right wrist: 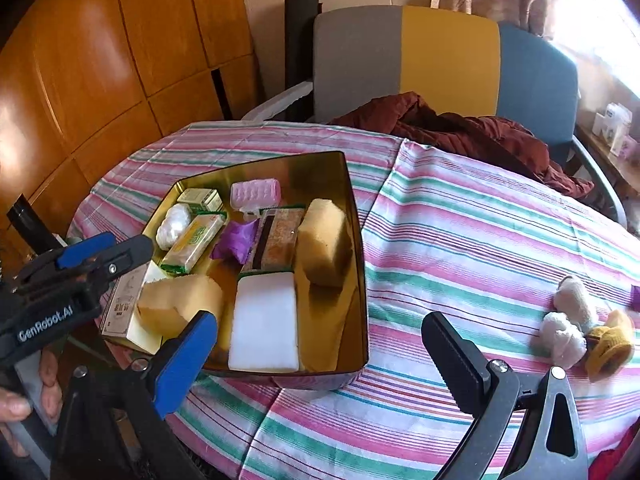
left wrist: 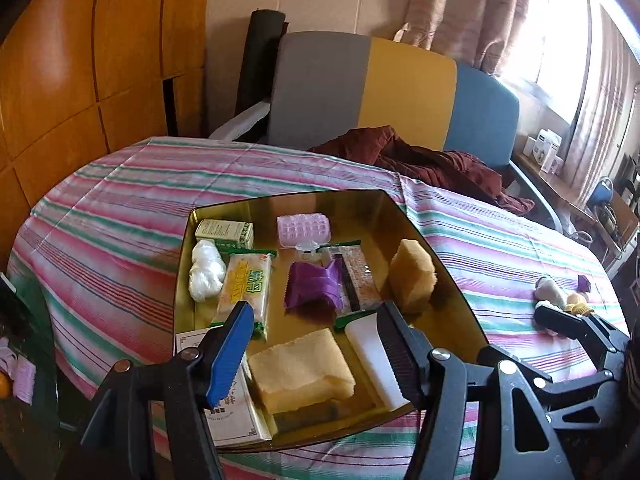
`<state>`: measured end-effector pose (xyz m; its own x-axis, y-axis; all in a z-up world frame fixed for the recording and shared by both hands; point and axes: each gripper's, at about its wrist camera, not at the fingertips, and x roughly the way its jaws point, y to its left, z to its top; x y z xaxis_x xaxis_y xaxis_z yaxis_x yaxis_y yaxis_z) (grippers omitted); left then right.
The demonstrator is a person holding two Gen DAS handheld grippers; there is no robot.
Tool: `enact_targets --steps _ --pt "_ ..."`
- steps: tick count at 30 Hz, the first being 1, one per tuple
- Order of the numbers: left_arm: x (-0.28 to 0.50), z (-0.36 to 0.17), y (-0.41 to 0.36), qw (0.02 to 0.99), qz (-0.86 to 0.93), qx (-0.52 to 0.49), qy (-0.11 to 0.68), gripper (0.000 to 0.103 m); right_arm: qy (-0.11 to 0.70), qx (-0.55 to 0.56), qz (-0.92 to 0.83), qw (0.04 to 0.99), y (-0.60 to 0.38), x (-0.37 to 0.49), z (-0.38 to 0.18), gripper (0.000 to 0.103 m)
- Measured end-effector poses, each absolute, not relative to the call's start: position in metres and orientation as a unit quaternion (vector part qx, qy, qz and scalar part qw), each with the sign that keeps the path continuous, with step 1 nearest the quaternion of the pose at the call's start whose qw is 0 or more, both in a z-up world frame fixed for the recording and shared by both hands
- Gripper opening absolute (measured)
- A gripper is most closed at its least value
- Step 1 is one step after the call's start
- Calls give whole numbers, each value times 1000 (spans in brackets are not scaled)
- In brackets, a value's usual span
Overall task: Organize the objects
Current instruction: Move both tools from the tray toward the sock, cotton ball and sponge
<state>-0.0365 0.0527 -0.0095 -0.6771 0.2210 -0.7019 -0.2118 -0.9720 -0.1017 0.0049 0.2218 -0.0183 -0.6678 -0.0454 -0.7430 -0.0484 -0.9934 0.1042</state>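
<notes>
Tidying is nearly done, I think. Most things are already lying in the gold tin [right wrist: 356,216]: two yellow sponges, a white pad [right wrist: 264,320], a purple wrapper [left wrist: 316,284], snack bars, a pink roller [left wrist: 303,229] and a small box.

What is left is sitting out on the striped cloth [right wrist: 460,220]. A little heap of soft toys [right wrist: 576,320], white and yellow, is lying to the right of the right tongs [right wrist: 320,354], a bit ahead of them. A small purple bit [right wrist: 635,298] is lying just past the toys, at the very edge of the picture.

So the step now looks like going for those toys. The right tongs would need to swing right and come down over the heap. The toys are soft and lumpy, so a squeeze around the middle of one should work best. They are touching each other, so two might lift together.

The right tongs are standing wide apart. Nothing is between the fingers, and they are hanging over the cloth, with the tin just ahead and to the left.

The left tongs [left wrist: 316,348] are open too, a bit less wide. They are hanging low over the near end of the tin. A yellow sponge [left wrist: 302,368] is lying under the gap between the fingers. I cannot tell if the fingers are touching it. They are not gripping anything.
</notes>
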Motion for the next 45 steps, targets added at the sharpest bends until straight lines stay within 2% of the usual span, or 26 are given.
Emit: enact_targets --steps 11,21,35,41,45 --pt "-29 -9 73 153 909 -388 11 65 79 -406 910 31 251 14 -19 103" --pt "-28 -17 101 193 892 -409 25 65 119 -403 902 100 316 32 -22 103" --pt "-21 -17 160 280 857 -429 60 63 205 -366 872 250 476 84 3 103" --pt "-15 -21 206 324 836 -433 95 63 247 -355 843 319 545 112 -15 103" --pt "-12 -30 239 349 818 -444 114 63 324 -339 813 345 573 135 -37 103"
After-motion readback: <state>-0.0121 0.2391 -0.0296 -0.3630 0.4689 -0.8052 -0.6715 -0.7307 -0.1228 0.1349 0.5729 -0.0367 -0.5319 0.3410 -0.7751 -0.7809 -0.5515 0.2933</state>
